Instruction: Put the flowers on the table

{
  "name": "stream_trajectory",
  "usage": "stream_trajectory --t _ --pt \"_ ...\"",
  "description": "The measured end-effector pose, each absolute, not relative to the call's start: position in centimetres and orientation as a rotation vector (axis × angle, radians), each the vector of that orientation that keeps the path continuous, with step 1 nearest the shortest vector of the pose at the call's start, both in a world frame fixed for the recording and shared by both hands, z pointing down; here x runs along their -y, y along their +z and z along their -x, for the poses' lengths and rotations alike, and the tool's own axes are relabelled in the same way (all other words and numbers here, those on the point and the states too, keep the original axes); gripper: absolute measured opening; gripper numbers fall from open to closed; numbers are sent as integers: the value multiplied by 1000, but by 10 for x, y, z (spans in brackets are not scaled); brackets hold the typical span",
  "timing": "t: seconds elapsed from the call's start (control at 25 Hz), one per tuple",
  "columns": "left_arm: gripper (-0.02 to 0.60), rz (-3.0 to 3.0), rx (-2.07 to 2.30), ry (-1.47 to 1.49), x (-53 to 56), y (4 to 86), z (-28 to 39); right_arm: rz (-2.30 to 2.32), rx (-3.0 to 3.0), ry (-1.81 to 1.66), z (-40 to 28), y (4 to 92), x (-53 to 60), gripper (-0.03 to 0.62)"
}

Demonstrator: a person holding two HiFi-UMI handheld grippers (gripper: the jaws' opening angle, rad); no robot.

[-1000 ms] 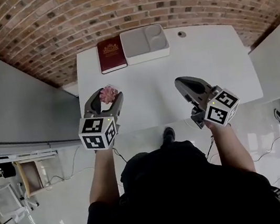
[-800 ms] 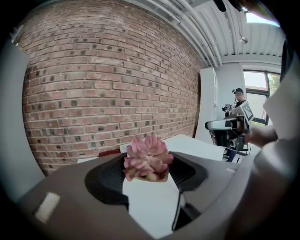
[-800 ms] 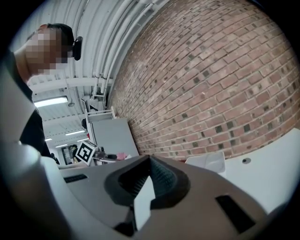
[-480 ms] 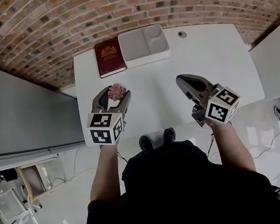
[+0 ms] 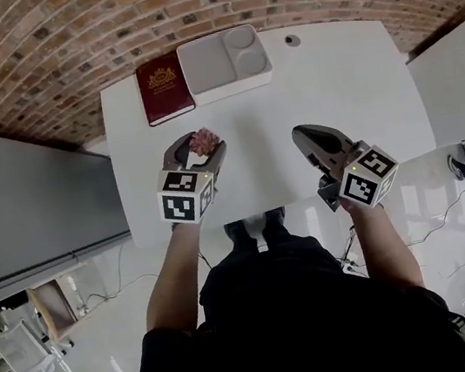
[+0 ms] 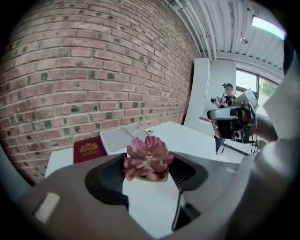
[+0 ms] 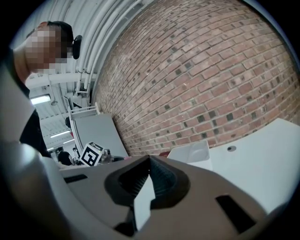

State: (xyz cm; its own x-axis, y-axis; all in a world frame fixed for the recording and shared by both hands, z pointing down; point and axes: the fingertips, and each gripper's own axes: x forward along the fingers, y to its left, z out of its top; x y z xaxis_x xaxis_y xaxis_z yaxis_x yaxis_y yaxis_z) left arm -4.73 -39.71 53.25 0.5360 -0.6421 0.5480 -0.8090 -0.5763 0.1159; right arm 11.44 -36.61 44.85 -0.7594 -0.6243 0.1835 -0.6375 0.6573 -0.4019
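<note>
A small pink flower (image 5: 204, 141) (image 6: 147, 158) sits clamped between the jaws of my left gripper (image 5: 200, 145) (image 6: 147, 165), held above the near left part of the white table (image 5: 330, 85). My right gripper (image 5: 313, 137) (image 7: 149, 167) hovers over the table's near right part. Its jaws meet at the tips and hold nothing.
At the table's far edge lie a dark red book (image 5: 164, 87) (image 6: 88, 149) and a white compartment tray (image 5: 224, 64) (image 6: 123, 137) (image 7: 191, 153). A brick wall (image 5: 184, 3) runs behind the table. A grey panel (image 5: 24, 207) stands to the left. A person (image 6: 227, 101) stands far off to the right.
My left gripper has carried the flower forward and to the right, further over the table. The right gripper has hardly moved.
</note>
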Motion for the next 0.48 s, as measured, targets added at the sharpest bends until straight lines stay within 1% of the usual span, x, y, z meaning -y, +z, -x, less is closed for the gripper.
stream_trajectory --t 0.48 --pt "281 -2398 1018 848 414 631 3 -1108 2768 786 -131 491 373 9"
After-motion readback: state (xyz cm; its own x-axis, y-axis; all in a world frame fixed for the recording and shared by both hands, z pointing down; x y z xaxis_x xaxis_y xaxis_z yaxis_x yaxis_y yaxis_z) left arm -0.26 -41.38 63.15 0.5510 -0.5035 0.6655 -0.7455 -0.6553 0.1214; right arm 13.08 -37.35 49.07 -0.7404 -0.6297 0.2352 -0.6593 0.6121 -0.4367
